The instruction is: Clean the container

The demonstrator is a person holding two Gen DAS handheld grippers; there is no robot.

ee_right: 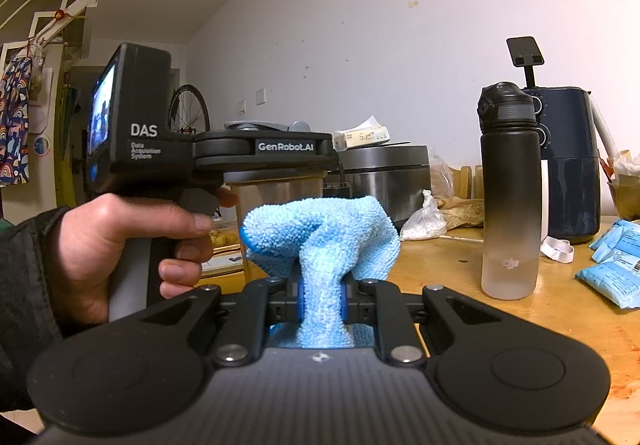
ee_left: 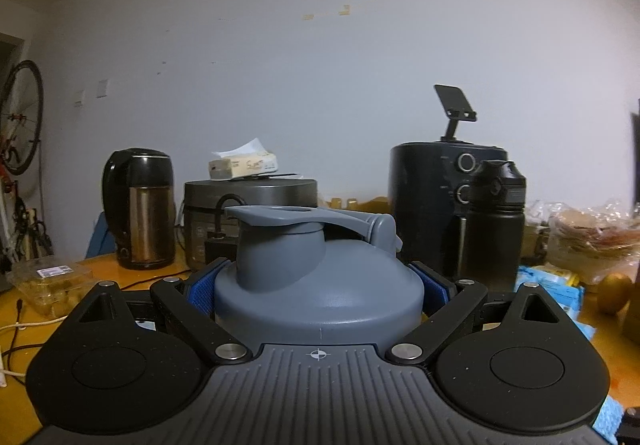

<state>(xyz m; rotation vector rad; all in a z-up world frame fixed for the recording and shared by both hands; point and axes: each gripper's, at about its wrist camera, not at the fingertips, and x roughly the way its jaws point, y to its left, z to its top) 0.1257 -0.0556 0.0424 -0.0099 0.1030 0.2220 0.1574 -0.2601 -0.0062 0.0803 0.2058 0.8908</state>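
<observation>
A container with a grey flip-cap lid (ee_left: 320, 309) fills the middle of the left wrist view. My left gripper (ee_left: 318, 281) is shut on that lid, with its blue pads (ee_left: 200, 291) pressed against both sides. From the right wrist view, a person's hand (ee_right: 120, 245) holds the left gripper (ee_right: 276, 159), and the container's clear body (ee_right: 280, 191) hangs below it, upright. My right gripper (ee_right: 322, 297) is shut on a light blue microfibre cloth (ee_right: 320, 233). The cloth bulges up just in front of the container's body; I cannot tell whether they touch.
On the wooden table (ee_right: 440, 269) stand a black water bottle (ee_right: 508, 197), a dark air fryer (ee_right: 568, 165) with a phone stand on top, a rice cooker (ee_right: 388, 181) and a kettle (ee_left: 140, 209). Blue packets (ee_right: 612, 277) lie at the right.
</observation>
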